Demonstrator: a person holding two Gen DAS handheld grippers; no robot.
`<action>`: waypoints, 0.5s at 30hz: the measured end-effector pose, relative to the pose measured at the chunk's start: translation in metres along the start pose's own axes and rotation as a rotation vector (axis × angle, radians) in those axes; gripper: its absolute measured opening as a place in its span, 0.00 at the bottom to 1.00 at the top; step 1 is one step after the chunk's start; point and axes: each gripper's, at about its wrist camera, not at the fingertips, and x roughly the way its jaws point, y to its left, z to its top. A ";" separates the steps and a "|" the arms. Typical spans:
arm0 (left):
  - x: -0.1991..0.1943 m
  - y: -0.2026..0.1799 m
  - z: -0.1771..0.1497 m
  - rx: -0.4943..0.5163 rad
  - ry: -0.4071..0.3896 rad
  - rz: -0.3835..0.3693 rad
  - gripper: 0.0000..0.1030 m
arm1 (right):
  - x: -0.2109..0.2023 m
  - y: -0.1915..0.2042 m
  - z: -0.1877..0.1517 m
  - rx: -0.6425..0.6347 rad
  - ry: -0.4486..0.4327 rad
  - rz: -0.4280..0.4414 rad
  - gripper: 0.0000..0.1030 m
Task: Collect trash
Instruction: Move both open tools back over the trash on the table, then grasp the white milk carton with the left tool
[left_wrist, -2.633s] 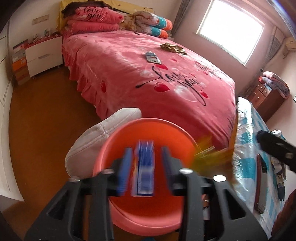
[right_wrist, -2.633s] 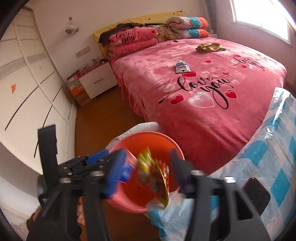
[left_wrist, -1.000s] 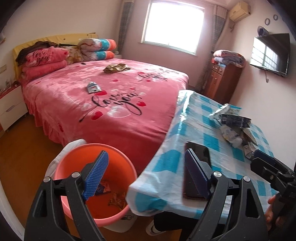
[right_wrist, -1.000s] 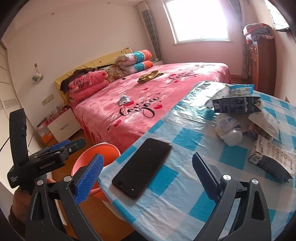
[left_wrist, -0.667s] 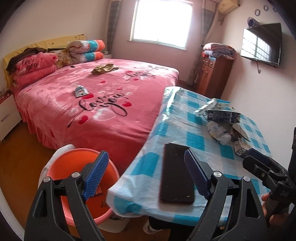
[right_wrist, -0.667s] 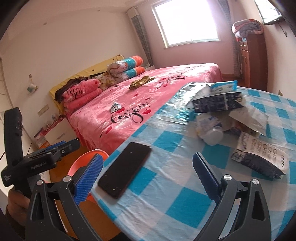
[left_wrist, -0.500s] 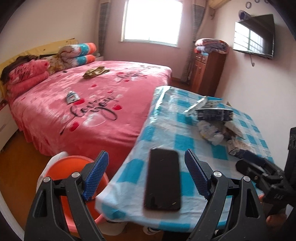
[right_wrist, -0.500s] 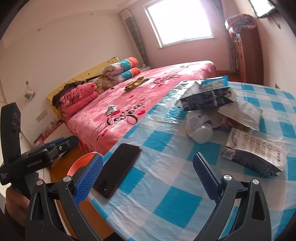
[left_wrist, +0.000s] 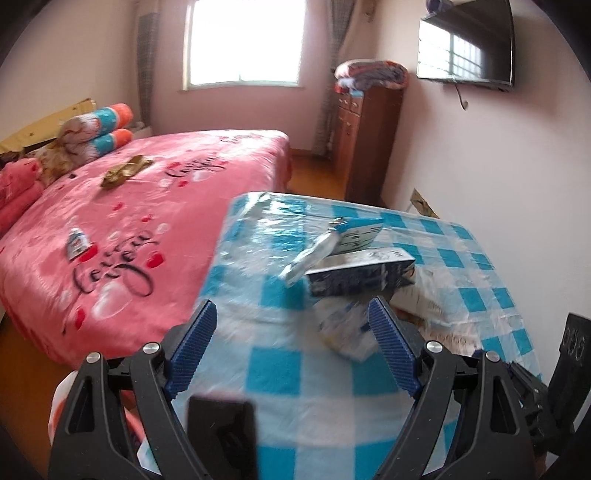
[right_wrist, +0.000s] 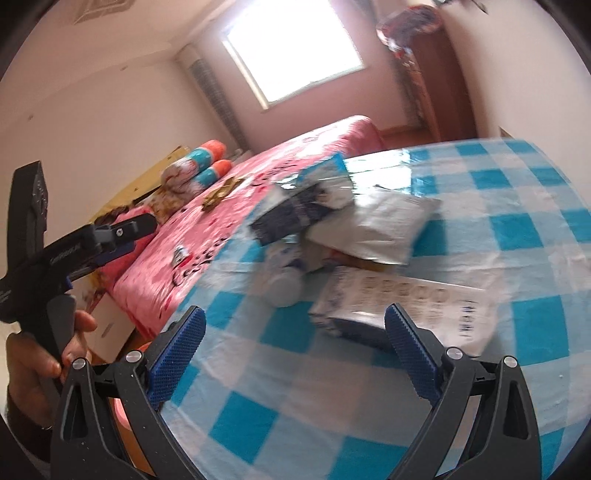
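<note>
A pile of trash lies on the blue-checked table (left_wrist: 273, 369): a dark carton (left_wrist: 360, 275), a silver wrapper (left_wrist: 314, 254) and a crumpled white bottle (left_wrist: 345, 332). My left gripper (left_wrist: 291, 321) is open and empty, hovering just short of the bottle. The right wrist view shows the same carton (right_wrist: 291, 218) and bottle (right_wrist: 284, 280), plus a white pouch (right_wrist: 373, 229) and a flat printed packet (right_wrist: 399, 306). My right gripper (right_wrist: 295, 325) is open and empty, with the packet just beyond its right finger. The orange bucket (right_wrist: 122, 410) peeks out below the table's left edge.
A black phone (left_wrist: 221, 435) lies on the table under my left gripper. The pink bed (left_wrist: 147, 221) to the left carries a small packet (left_wrist: 75, 242) and a gold wrapper (left_wrist: 123, 171). A wooden cabinet (left_wrist: 369, 140) stands by the far wall. A hand (right_wrist: 33, 354) holds the left gripper.
Both grippers have swung from the bucket and across the table to the trash pile, still open. The phone has slid to the bottom of the left view and out of the right view.
</note>
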 end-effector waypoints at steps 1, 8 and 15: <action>0.009 -0.004 0.005 0.004 0.010 -0.007 0.82 | -0.001 -0.007 0.002 0.019 0.001 -0.004 0.94; 0.063 -0.025 0.045 -0.016 0.059 -0.061 0.82 | -0.009 -0.041 0.010 0.093 -0.016 -0.035 0.94; 0.128 -0.033 0.089 -0.144 0.131 -0.042 0.82 | -0.015 -0.056 0.016 0.115 -0.037 -0.045 0.94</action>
